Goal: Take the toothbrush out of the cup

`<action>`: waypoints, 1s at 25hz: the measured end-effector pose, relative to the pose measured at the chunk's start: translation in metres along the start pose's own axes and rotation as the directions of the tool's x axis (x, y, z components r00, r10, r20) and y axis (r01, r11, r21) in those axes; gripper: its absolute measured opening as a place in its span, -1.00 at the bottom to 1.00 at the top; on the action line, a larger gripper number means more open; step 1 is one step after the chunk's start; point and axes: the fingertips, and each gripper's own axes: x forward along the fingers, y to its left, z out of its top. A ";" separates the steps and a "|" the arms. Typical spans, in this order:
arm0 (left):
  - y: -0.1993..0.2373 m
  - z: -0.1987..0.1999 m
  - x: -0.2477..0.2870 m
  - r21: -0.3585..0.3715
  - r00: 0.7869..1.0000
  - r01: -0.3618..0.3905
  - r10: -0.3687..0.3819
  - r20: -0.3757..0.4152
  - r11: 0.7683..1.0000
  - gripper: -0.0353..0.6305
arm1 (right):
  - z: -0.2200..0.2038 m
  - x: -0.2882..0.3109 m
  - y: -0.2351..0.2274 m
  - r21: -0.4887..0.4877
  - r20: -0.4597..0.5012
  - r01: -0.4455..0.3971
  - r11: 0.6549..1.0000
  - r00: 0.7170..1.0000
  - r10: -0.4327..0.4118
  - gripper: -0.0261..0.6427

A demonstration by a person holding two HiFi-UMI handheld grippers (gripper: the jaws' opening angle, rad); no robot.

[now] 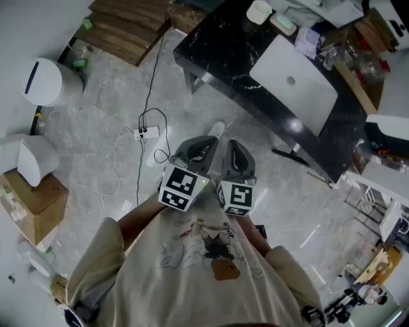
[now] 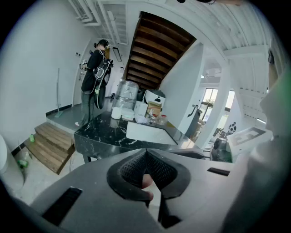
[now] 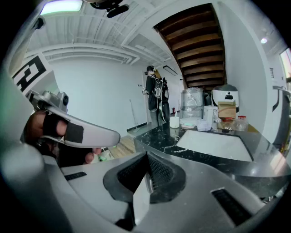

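I hold both grippers close to my chest, side by side, away from the black marble table (image 1: pixel 223 57). The left gripper (image 1: pixel 199 148) is shut with nothing between its jaws; in its own view the left gripper (image 2: pixel 145 152) has both jaws meeting at the tip. The right gripper (image 1: pixel 235 153) is also shut and empty, and the right gripper (image 3: pixel 146 157) shows its jaws pressed together. A white cup (image 1: pixel 259 11) stands at the table's far end, also visible as the cup (image 2: pixel 116 113) and the cup (image 3: pixel 174 122). No toothbrush can be made out at this distance.
A flat white slab (image 1: pixel 294 83) lies on the table among boxes and jars. Wooden steps (image 1: pixel 124 25) rise beyond the table. On the floor are a power strip with cable (image 1: pixel 148 133), a white bin (image 1: pixel 45 82) and a cardboard box (image 1: pixel 32 204). Another person (image 2: pixel 93 77) stands by the table.
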 end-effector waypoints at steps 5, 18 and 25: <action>-0.013 -0.037 -0.009 0.005 1.000 -0.013 0.013 0.023 1.000 -0.85 | -0.028 -0.020 -0.006 -0.017 0.027 0.018 1.000 0.999 -0.017 -0.87; -0.031 -0.031 -0.023 0.081 0.999 -0.002 -0.002 0.040 0.997 -0.85 | -0.022 -0.043 -0.013 0.055 0.090 0.078 0.995 0.993 -0.083 -0.87; -0.021 -0.005 0.006 0.068 0.999 -0.013 0.010 0.041 0.998 -0.85 | 0.009 -0.015 -0.033 0.045 0.124 0.047 0.998 0.991 -0.052 -0.87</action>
